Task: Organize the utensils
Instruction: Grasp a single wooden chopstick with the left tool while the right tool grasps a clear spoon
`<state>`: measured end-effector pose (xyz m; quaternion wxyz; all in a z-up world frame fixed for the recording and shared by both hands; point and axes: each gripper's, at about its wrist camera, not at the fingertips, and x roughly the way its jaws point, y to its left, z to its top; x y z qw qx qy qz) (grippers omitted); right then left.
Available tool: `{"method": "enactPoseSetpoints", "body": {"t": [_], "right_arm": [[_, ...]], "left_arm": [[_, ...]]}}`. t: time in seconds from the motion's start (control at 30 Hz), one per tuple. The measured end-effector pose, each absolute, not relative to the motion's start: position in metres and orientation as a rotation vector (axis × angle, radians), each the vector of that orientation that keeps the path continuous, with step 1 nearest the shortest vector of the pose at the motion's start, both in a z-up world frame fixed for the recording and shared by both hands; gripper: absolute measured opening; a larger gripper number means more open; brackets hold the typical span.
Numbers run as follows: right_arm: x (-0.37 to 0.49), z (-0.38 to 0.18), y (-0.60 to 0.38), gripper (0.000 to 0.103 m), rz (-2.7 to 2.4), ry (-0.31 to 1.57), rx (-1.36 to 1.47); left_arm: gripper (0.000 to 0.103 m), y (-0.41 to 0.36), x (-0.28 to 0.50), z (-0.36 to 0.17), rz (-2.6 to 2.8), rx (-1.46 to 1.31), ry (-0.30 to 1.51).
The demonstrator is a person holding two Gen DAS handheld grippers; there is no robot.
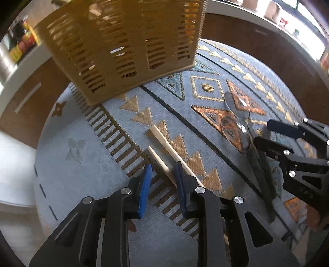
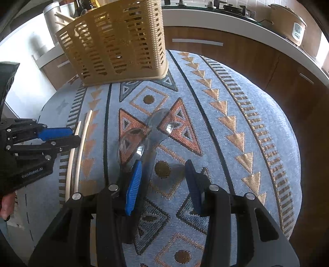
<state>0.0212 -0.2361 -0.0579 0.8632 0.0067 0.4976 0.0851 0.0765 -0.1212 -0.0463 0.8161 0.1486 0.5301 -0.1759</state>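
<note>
Two pale wooden chopsticks (image 1: 162, 141) lie side by side on the patterned blue cloth; they also show in the right wrist view (image 2: 82, 141). My left gripper (image 1: 163, 170) is open, its jaws straddling the near chopstick just above it. Two clear plastic spoons (image 2: 148, 133) lie on the cloth, bowls overlapping; they also show in the left wrist view (image 1: 236, 115). My right gripper (image 2: 162, 166) is open over the spoon handles, its left pad (image 2: 133, 184) beside one handle. A tan slotted utensil basket (image 2: 115, 41) stands at the far end, and shows in the left wrist view (image 1: 123, 45).
The cloth-covered table (image 2: 257, 115) drops off at its edges. Wooden cabinets with a white counter (image 2: 226, 20) stand behind, with a stove and a cooker (image 2: 292, 26) on it. A metal canister (image 2: 51, 18) stands behind the basket.
</note>
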Motion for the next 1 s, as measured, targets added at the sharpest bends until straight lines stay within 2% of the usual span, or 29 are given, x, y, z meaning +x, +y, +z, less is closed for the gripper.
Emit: {"method": "enactPoseSetpoints", "body": {"t": [0.1,0.23,0.37,0.5,0.67,1.0], "right_arm": [[0.020,-0.059,-0.228,0.040,0.164,1.047,-0.021],[0.018,-0.059,-0.217,0.040,0.154,1.061,-0.069],[0.018,-0.058,-0.214,0.027,0.160,1.078,-0.081],[0.018,-0.058,-0.214,0.025,0.160,1.091,-0.101],[0.018,-0.058,-0.211,0.015,0.169,1.103,-0.127],[0.019,-0.058,-0.217,0.014,0.146,1.130,-0.133]], "left_arm": [[0.021,-0.133,0.070,-0.050,-0.371,0.353,1.107],[0.014,-0.133,0.066,-0.050,-0.394,0.344,1.102],[0.005,-0.130,0.060,-0.051,-0.425,0.379,1.080],[0.004,-0.121,0.062,-0.052,-0.480,0.384,1.090],[0.004,-0.116,0.061,-0.052,-0.505,0.408,1.095],[0.007,-0.089,0.076,-0.052,-0.526,0.357,1.145]]}}
